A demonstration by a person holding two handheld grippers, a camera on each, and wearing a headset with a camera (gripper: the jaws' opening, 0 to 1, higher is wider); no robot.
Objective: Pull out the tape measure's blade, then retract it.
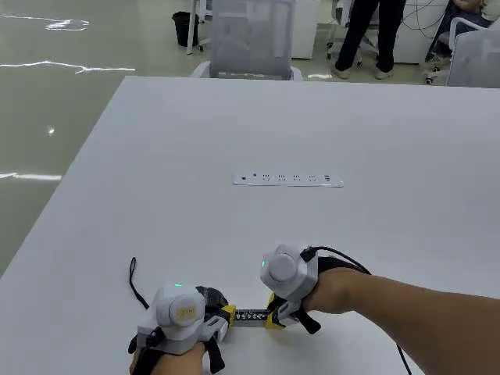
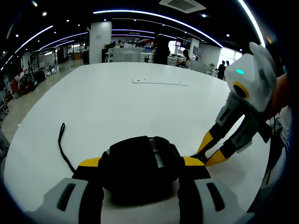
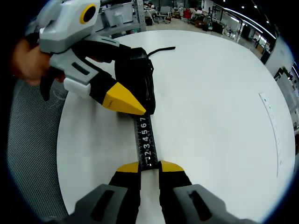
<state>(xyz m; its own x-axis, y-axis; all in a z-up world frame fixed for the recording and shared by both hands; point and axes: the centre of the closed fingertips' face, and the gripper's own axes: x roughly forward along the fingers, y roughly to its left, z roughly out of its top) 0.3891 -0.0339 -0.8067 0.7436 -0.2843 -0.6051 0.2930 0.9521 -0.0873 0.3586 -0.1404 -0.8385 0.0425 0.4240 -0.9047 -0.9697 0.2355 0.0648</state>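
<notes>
A black tape measure case [image 2: 140, 168] lies on the white table, clamped between the yellow-tipped jaws of my left gripper [image 2: 141, 164]. In the head view the case [image 1: 214, 300] sits near the table's front edge under the left gripper [image 1: 209, 312]. A short length of blade [image 3: 145, 140] with black numbers runs from the case [image 3: 135, 79] to my right gripper [image 3: 150, 164], which is shut on the blade's end. The blade [image 1: 251, 316] spans the small gap between the two grippers, with the right gripper [image 1: 275, 314] at its right end. The case's black wrist strap [image 1: 136, 283] trails left on the table.
A white power strip [image 1: 287, 179] lies flat at the table's middle. The table's left edge [image 1: 62, 176] drops to a glossy floor. Office chairs [image 1: 250, 39] and a standing person [image 1: 371, 35] are beyond the far edge.
</notes>
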